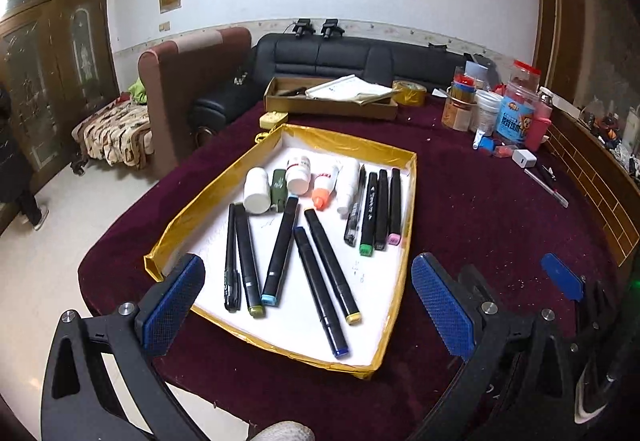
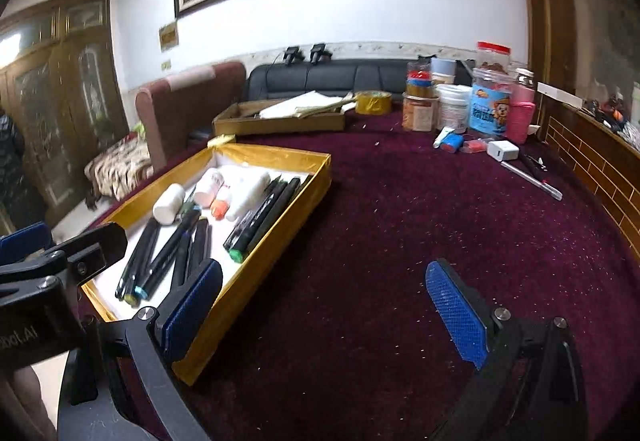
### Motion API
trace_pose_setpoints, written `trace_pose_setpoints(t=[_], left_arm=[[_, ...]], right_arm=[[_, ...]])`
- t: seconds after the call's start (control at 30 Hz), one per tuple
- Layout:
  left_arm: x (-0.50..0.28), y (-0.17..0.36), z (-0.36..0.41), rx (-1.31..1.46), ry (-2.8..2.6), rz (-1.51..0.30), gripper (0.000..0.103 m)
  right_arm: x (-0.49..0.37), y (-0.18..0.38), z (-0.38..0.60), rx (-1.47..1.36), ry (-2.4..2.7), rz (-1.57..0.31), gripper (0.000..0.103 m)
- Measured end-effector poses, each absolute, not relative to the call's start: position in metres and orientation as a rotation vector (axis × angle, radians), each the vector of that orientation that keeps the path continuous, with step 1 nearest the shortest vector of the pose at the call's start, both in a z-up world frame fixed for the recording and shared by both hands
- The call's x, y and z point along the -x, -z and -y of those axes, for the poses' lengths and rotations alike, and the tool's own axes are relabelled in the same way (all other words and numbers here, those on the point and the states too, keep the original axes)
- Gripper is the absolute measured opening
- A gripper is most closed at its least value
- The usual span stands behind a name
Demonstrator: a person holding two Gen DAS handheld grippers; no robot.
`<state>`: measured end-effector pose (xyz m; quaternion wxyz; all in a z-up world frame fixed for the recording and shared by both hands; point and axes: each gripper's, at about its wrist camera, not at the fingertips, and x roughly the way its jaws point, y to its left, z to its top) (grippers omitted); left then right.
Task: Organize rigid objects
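Note:
A shallow gold-rimmed tray [image 1: 352,147] with a white floor sits on the maroon table; it also shows in the right wrist view [image 2: 276,157]. It holds several black markers [image 1: 280,253], three more markers [image 1: 380,211] at its right side, white bottles [image 1: 256,189] and an orange-capped tube [image 1: 322,191]. My left gripper [image 1: 308,307] is open and empty, above the tray's near edge. My right gripper [image 2: 324,311] is open and empty, over the bare cloth right of the tray. Its blue pad also shows at the right of the left wrist view [image 1: 562,277].
A cardboard box with papers [image 1: 332,97], a tape roll [image 1: 408,92] and jars and bottles [image 1: 516,109] stand at the table's far side. A white charger [image 2: 502,150] and a pen [image 2: 532,181] lie at far right. Sofas stand behind.

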<state>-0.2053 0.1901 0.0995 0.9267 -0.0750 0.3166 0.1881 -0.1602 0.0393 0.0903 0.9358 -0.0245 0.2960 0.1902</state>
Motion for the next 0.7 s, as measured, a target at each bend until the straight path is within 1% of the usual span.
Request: trace_pose_setpoints(t=[0.33, 0.7], left_arm=[[0.197, -0.087, -0.208, 0.178, -0.407, -0.683, 0.103], [0.203, -0.081, -0.222, 0.201, -0.4, -0.7, 0.103]], right_arm=[[0.159, -0.076, -0.06, 0.104, -0.382, -0.668, 0.1], [0.175, -0.078, -0.078, 0.156, -0.393, -0.667, 0.1]])
